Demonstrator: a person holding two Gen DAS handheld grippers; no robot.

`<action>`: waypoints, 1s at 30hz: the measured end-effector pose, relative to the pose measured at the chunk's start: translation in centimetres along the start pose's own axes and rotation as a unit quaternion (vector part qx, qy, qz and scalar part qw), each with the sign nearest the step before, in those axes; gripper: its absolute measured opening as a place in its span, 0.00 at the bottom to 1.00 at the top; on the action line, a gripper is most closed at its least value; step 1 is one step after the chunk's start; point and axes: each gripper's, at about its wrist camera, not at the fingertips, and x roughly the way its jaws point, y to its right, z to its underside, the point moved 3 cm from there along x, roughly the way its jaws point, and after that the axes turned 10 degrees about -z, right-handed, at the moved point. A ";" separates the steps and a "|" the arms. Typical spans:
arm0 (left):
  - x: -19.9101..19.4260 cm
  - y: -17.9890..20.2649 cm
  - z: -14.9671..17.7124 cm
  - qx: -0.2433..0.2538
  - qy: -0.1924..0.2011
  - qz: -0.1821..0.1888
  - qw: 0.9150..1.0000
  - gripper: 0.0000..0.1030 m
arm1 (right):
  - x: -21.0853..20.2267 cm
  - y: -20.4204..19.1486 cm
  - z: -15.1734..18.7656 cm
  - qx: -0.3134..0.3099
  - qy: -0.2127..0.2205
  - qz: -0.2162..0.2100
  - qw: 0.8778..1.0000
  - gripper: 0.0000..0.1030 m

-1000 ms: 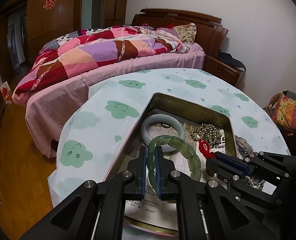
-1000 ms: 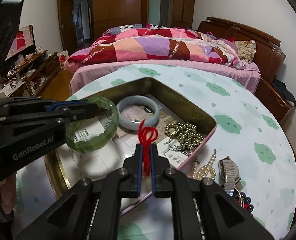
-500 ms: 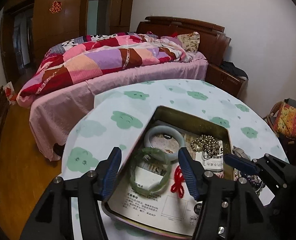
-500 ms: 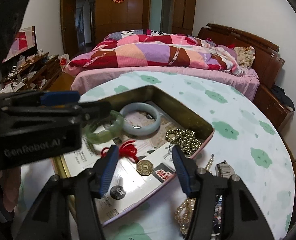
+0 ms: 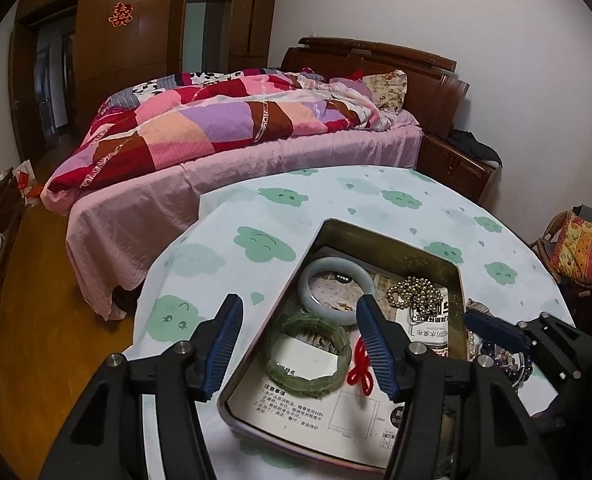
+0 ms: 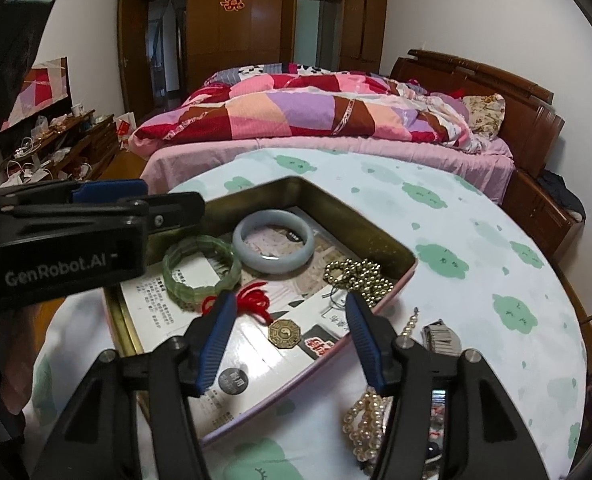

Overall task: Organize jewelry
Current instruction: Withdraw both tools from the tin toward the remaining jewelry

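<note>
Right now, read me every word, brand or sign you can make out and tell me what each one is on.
"GenRobot.AI": white brand name on the side of the left gripper.
Red double-happiness sign: on the wooden wardrobe door.
Chinese print on the paper sheets lining the tin box: too small and blurred to read.
Brass octagonal charm: symbols, no readable words.

The left gripper (image 5: 298, 330) hangs over the tin (image 5: 460, 280) with its jaws apart and nothing between the pads. In the tin lie a green bracelet (image 5: 308, 354), a pale bangle (image 5: 336, 290) just beyond it, gold beads (image 5: 416, 296) and a red knot (image 5: 360, 372). The right gripper (image 5: 492, 330) pokes in from the right. The tin sits on a cloud-print cloth (image 5: 263, 240), with a bed (image 5: 235, 136) behind.
</note>
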 end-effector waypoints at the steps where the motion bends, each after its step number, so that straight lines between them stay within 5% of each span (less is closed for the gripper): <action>1: -0.1 0.0 0.1 0.000 0.000 0.000 1.000 0.58 | -0.3 0.1 0.0 0.000 0.003 0.001 1.000 0.57; 11: -2.1 1.9 1.8 0.024 0.005 0.004 1.000 0.58 | -5.6 5.1 2.9 0.058 0.015 0.041 0.997 0.57; 23: -3.4 4.5 3.3 0.048 0.014 0.017 0.999 0.58 | -8.5 13.2 9.2 0.182 -0.015 0.109 0.977 0.58; 26: -3.6 5.2 3.5 0.058 0.015 0.022 0.998 0.58 | -8.3 12.8 8.8 0.168 -0.014 0.108 0.980 0.56; 30: -3.9 6.0 3.6 0.070 0.020 0.027 0.997 0.58 | -7.3 12.3 8.7 0.152 -0.031 0.099 0.983 0.39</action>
